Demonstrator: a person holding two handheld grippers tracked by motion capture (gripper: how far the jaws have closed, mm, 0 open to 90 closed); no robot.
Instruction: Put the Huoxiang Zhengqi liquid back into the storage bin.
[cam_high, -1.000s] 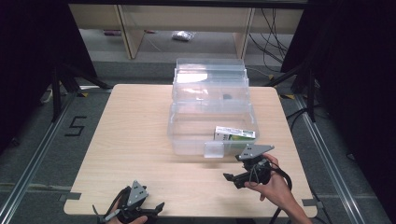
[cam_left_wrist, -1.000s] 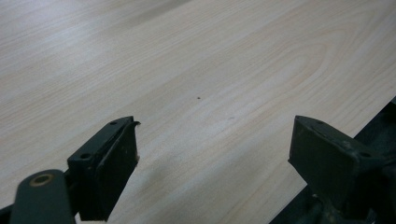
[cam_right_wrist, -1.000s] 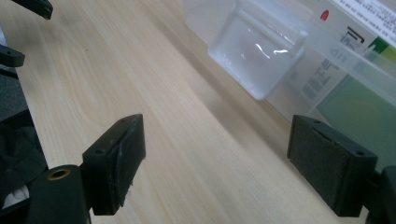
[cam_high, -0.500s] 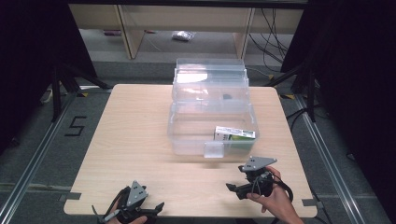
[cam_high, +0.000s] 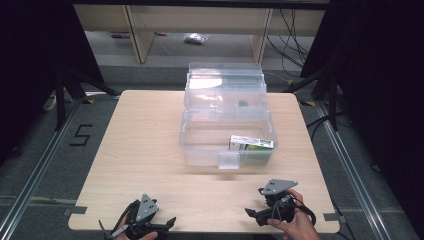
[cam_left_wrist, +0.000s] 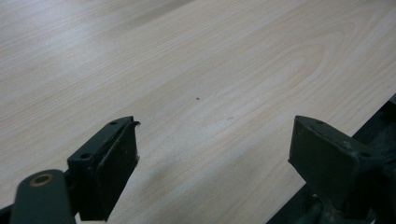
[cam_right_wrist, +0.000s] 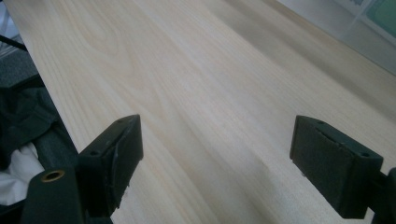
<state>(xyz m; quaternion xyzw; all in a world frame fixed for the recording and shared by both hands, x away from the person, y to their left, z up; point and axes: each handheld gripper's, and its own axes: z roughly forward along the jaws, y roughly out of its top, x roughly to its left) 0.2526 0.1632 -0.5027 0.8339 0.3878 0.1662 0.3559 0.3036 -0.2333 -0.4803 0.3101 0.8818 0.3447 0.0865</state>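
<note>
Both tools low at my edge of the table (cam_high: 150, 150), each in one hand. Landmark = clear plastic box (cam_high: 227, 145), open, standing mid-table toward the far side, lid tipped up behind it.

L gripper (cam_high: 165, 224): near-left of the box, well apart from it, close to the table's near edge. In the left gripper view its jaws stand wide apart w/ bare wood between them, nothing held → released. Table edge runs just past one jaw there.

R gripper (cam_high: 252, 214): near side of the box, slightly right of its front latch (cam_high: 229, 161), apart from the box, jaws pointing left across the table. My right hand (cam_high: 295, 225) wraps the handle; grey plate on top. In the right gripper view the jaws are spread wide over bare wood, nothing between → released too. A bit of the box wall shows at the upper right corner of that view.

Green-and-white carton (cam_high: 252, 144): lies flat inside the box, right half, against the front-right corner.

Small dark item (cam_high: 243, 104) in the box's rear section, too small to ID.
</note>
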